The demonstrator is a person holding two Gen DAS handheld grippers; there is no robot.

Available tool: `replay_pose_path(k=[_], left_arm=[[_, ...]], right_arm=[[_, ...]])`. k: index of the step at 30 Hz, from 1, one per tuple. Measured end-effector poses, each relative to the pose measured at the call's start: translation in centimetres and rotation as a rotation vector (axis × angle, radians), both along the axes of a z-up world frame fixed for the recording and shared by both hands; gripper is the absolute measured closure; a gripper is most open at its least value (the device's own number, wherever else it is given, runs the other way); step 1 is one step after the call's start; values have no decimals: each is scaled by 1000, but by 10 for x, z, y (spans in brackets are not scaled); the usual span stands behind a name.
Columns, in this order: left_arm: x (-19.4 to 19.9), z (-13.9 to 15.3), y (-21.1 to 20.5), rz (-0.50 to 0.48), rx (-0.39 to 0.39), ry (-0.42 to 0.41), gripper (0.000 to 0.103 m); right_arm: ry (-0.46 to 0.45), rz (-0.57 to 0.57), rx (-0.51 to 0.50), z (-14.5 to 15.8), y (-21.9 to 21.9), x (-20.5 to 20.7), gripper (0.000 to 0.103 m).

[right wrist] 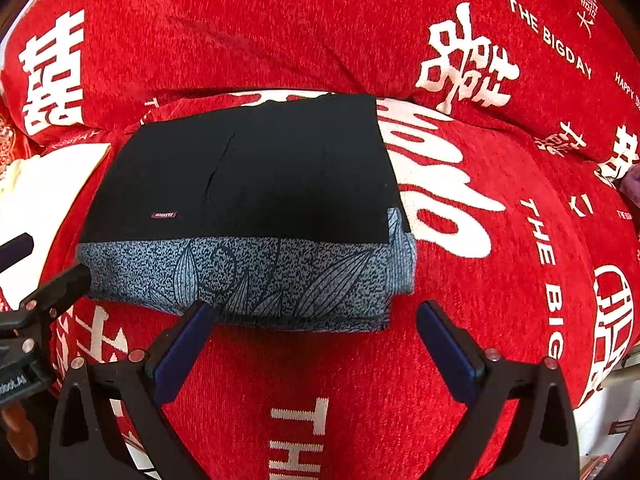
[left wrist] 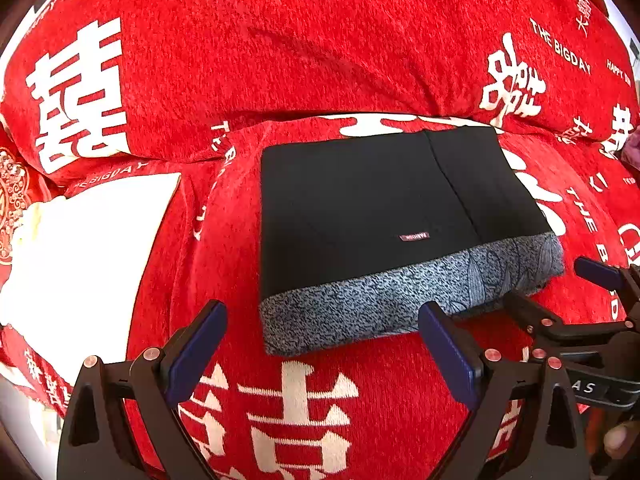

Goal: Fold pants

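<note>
The black pants (left wrist: 360, 208) lie folded into a compact rectangle on the red bedspread (left wrist: 320, 60), with a grey patterned band along the near edge. They also show in the right wrist view (right wrist: 248, 184). My left gripper (left wrist: 322, 320) is open and empty, just in front of the band's near edge. My right gripper (right wrist: 314, 316) is open and empty, also just in front of the band; it shows in the left wrist view (left wrist: 560, 284) at the pants' right corner. The left gripper shows at the left edge of the right wrist view (right wrist: 44, 268).
The red bedspread with white characters covers a raised roll (right wrist: 320, 40) behind the pants. A white folded item (left wrist: 80, 256) lies to the left of the pants. A dark purple item (left wrist: 632, 148) shows at the far right edge.
</note>
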State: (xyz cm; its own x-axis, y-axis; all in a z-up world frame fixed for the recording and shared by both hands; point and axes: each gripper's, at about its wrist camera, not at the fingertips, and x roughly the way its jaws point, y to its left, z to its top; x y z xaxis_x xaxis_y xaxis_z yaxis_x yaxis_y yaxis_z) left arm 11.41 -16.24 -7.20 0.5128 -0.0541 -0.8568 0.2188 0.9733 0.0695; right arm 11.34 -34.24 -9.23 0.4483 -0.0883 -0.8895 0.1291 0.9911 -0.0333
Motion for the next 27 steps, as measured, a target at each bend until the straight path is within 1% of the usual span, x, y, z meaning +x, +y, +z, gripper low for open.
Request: replay_pose_path(k=[3,7,27], left_arm=[[-3,1,-2,1,24,-18,7],[-4,2,-2,-13,15,-15,7],[-4,-2,-3,-12,16,-7,7]], right_arm=[[7,3,-12,-1,3,-1,1],[6,5,-33,0,3,-1,1],[-8,-6,-29,4,3,0,1]])
